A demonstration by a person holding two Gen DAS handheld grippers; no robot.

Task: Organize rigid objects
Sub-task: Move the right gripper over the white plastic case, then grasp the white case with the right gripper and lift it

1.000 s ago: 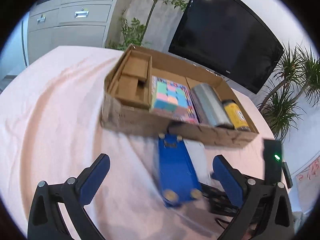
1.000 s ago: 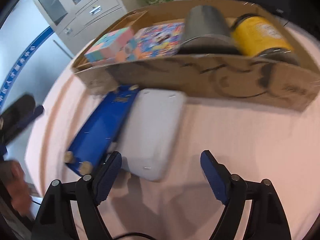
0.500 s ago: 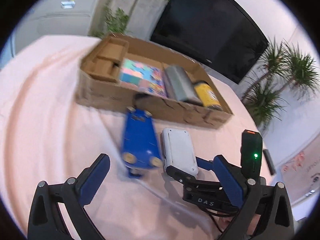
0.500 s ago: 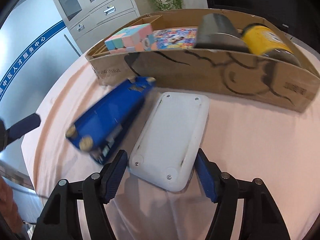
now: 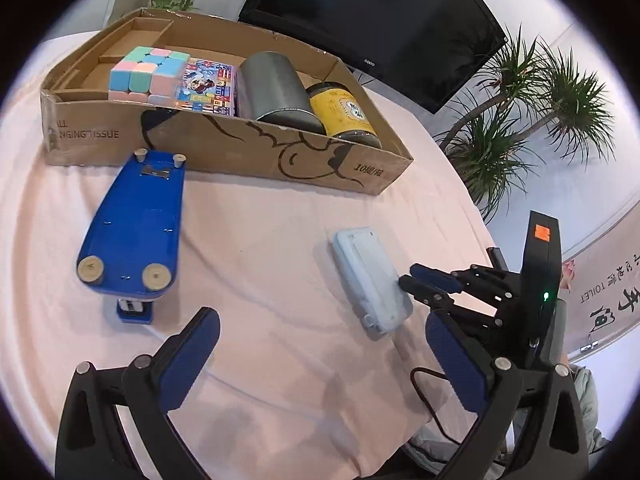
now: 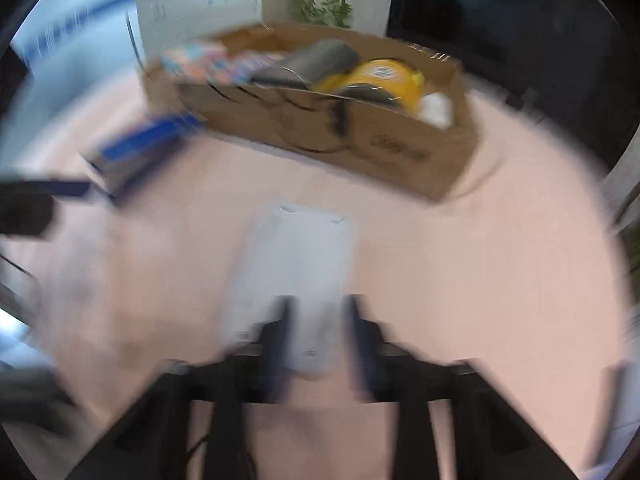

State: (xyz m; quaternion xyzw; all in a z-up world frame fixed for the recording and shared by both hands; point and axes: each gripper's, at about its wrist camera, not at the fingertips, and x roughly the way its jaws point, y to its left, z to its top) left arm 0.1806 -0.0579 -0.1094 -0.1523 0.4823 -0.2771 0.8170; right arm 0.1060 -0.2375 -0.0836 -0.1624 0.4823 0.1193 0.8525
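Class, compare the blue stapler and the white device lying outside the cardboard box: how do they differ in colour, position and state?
The blue stapler is dark blue; the white device is pale. The stapler lies free, its end by the cardboard box; the device sits farther off, gripped by the right tongs. Both lie outside the box.

Looks like an office or institutional lounge: big wall TV [image 5: 372,12] at the far side, potted palms [image 5: 532,92] on the right, grey filing cabinet [image 6: 200,0] far left, toilet sign [image 5: 608,300] near right, pink-clothed table [image 5: 260,248].

Matt cardboard box [image 5: 224,152], glossy blue plastic stapler [image 5: 136,224].
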